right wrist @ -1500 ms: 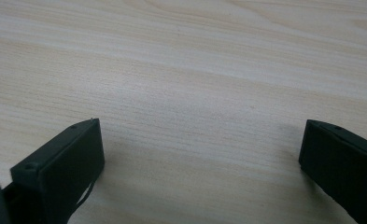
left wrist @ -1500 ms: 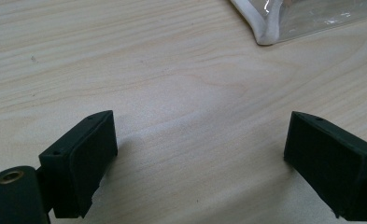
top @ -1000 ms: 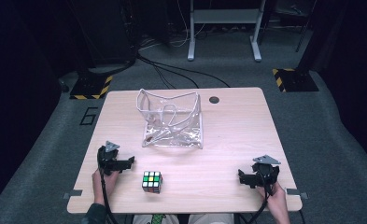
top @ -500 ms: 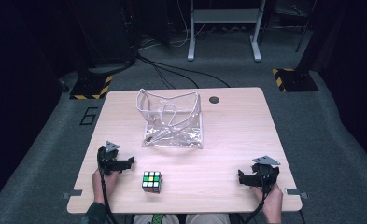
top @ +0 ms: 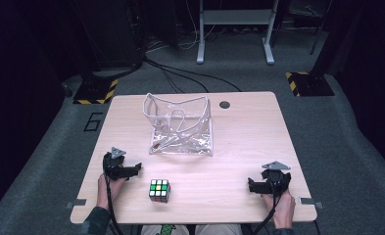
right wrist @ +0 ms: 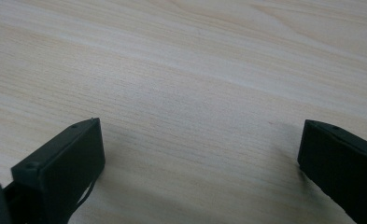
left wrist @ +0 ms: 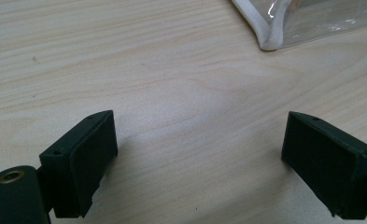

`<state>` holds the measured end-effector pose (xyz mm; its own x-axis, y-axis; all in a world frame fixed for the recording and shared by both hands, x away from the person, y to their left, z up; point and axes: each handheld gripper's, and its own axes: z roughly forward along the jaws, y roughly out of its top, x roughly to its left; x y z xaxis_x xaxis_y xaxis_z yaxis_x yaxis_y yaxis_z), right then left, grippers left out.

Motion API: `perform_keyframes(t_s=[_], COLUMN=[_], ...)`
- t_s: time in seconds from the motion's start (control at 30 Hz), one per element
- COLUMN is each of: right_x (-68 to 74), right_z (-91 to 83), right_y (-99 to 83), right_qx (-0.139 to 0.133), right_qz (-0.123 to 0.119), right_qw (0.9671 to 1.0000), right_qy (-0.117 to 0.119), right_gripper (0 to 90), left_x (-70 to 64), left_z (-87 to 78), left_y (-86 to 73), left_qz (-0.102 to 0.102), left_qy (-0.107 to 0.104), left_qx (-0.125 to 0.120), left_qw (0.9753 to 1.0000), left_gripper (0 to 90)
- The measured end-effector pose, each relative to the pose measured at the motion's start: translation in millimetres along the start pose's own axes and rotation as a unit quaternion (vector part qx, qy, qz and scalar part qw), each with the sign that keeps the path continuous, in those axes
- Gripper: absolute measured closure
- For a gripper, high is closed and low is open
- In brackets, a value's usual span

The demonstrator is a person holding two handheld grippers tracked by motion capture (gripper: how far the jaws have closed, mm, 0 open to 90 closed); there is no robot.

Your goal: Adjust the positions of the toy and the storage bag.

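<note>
On the light wooden table (top: 239, 147) a Rubik's cube (top: 159, 190) sits near the front edge, left of centre, with green, yellow and white stickers on its top face and darker colours on the side that faces the person. The left gripper (top: 129, 170) rests on the table just to the left of the cube, a little farther from the front edge, and its jaws point toward the table's middle; a narrow strip of bare wood lies between it and the cube, so the two are apart. In the left gripper view the two black jaws stand spread wide with nothing but wood grain between them, and the white-edged corner of a clear plastic bag (left wrist: 284, 23) lies ahead at the top right. From the high view that clear plastic bag (top: 180, 126) stands open on the middle of the table, beyond the cube, its white trim and handles slumped inside it. The right gripper (top: 256, 185) rests near the front right corner, well apart from the cube and the bag, held from behind by the person's right hand (top: 281, 210). In the right gripper view its jaws are likewise spread wide over bare wood, holding nothing. A small round hole (top: 224, 105) marks the table's far edge, right of the bag.
</note>
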<state>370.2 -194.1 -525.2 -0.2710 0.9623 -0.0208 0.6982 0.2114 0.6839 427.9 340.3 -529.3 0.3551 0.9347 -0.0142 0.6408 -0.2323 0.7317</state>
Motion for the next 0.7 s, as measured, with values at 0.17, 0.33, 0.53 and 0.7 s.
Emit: perform_keyframes(t_s=[0.17,0.33,0.53,0.7], right_x=[2.1,4.3,8.3,13.4], right_z=[1.0,-1.9,-12.0,-17.0], right_y=[3.0,12.1,29.9,42.5], right_qx=[0.0,-0.001,-0.017,-0.023], right_qz=[-0.01,-0.014,-0.018,-0.027], right_qw=[0.9999,0.9998,0.9988,0.9976], right_qy=[0.0,0.014,0.043,0.06], right_gripper=[0.0,0.0,0.0,0.0], left_x=[0.1,1.4,1.4,2.6], left_z=[1.1,0.9,-1.8,-3.6], left_y=[3.1,7.6,13.4,20.7], left_qz=[-0.012,-0.021,-0.028,-0.03], left_qy=[-0.007,-0.025,-0.041,-0.054], left_qx=[0.006,0.017,0.008,0.008], left_qw=[0.9999,0.9993,0.9987,0.9981], left_gripper=[6.3,4.9,5.1,5.1])
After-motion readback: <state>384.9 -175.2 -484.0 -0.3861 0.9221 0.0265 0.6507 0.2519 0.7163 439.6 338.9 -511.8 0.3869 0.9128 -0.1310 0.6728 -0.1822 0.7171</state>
